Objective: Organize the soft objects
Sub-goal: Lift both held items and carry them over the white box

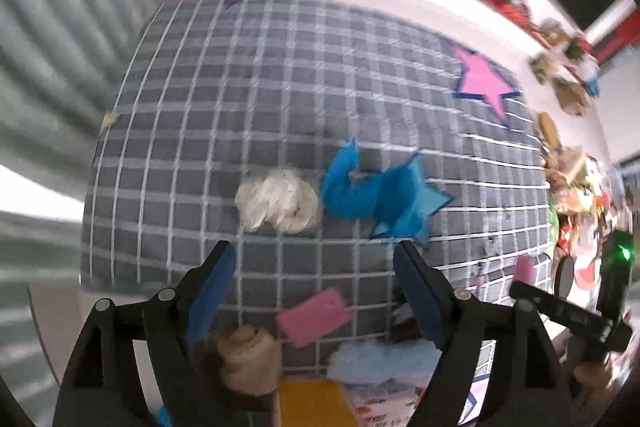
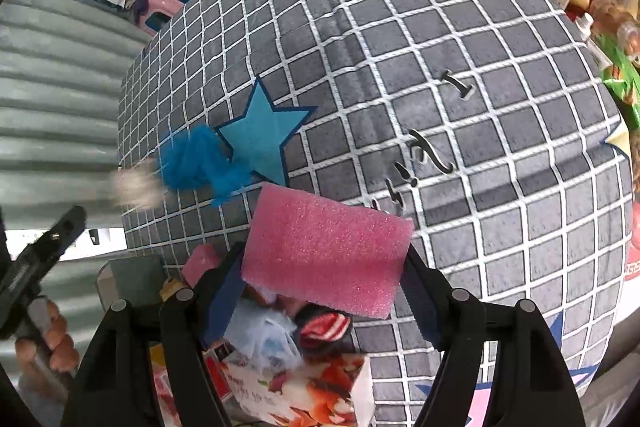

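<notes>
Grey grid cloth [image 2: 460, 147] covers bench, printed blue star [image 2: 260, 137] as landmark.

Blue fluff [image 1: 360, 187] overlaps star; white fluff [image 1: 278, 201] just beside it, far side from star.

Right gripper [image 2: 324, 291] fingers clamped on pink sponge [image 2: 326, 247], held above cloth, near star. Risk: sponge squashes, slips out tilted, or lands on blue fluff.

Left gripper [image 1: 312, 291] fingers spread, empty; second pink sponge [image 1: 312, 315] beneath. Risk: careless descent nudges pile.

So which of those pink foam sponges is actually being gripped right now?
The big pink sponge clamped between the right gripper's blue pads. A smaller pink sponge lies loose beyond its left finger; the left gripper is open and empty.
</notes>
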{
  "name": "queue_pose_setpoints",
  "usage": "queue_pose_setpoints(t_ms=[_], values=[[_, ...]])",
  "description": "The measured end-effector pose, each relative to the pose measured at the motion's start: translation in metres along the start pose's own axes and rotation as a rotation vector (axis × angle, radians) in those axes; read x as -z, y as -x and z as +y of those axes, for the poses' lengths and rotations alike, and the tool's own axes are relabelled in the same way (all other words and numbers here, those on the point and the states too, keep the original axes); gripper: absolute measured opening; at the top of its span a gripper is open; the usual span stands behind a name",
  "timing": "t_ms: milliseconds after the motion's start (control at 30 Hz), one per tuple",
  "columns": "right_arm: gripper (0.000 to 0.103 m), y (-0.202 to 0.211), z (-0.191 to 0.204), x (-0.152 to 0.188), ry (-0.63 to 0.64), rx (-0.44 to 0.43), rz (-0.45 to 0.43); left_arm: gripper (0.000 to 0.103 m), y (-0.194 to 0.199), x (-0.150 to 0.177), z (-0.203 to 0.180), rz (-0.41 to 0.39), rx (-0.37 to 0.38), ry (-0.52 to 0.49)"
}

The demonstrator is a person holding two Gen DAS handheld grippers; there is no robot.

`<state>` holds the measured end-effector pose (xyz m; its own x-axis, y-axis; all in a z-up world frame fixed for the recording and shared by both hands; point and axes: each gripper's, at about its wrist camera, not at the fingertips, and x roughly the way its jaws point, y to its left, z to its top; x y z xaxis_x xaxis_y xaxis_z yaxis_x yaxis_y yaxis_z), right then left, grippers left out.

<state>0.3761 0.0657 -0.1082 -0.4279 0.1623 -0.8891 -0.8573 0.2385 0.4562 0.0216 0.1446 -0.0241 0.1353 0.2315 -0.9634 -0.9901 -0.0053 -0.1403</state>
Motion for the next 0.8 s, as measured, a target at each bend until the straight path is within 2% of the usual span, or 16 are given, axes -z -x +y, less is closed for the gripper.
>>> queue_pose_setpoints(t_ms=[100,200,300,433,567,633,667,700,800], values=[[0.075,-0.004,-0.008,0.003,-0.023,-0.014,0.015,0.084,-0.021,-0.003,0.012,0.045,-0.014,0.065],[0.075,-0.007,-0.014,0.005,-0.04,-0.026,0.032,0.084,-0.053,-0.008,0.011,0.081,-0.078,0.089],[0.075,-0.006,-0.018,0.008,-0.042,-0.033,0.04,0.084,-0.08,-0.019,0.005,0.096,-0.15,0.057],[0.075,-0.003,-0.025,0.014,-0.053,-0.039,0.055,0.084,-0.112,-0.029,-0.008,0.115,-0.191,-0.009],[0.075,0.002,-0.03,0.02,-0.057,-0.044,0.059,0.084,-0.138,-0.034,-0.009,0.139,-0.229,-0.028],[0.075,0.004,-0.029,0.023,-0.055,-0.049,0.059,0.073,-0.143,-0.034,-0.007,0.14,-0.224,-0.019],[0.075,0.005,-0.028,0.025,-0.048,-0.049,0.057,0.042,-0.145,-0.034,-0.006,0.148,-0.197,-0.011],[0.075,0.007,-0.028,0.026,-0.039,-0.046,0.053,0.02,-0.149,-0.033,-0.006,0.172,-0.168,0.0],[0.075,0.013,-0.022,0.03,-0.001,-0.023,0.032,0.013,-0.141,-0.024,-0.012,0.152,-0.157,-0.024]])
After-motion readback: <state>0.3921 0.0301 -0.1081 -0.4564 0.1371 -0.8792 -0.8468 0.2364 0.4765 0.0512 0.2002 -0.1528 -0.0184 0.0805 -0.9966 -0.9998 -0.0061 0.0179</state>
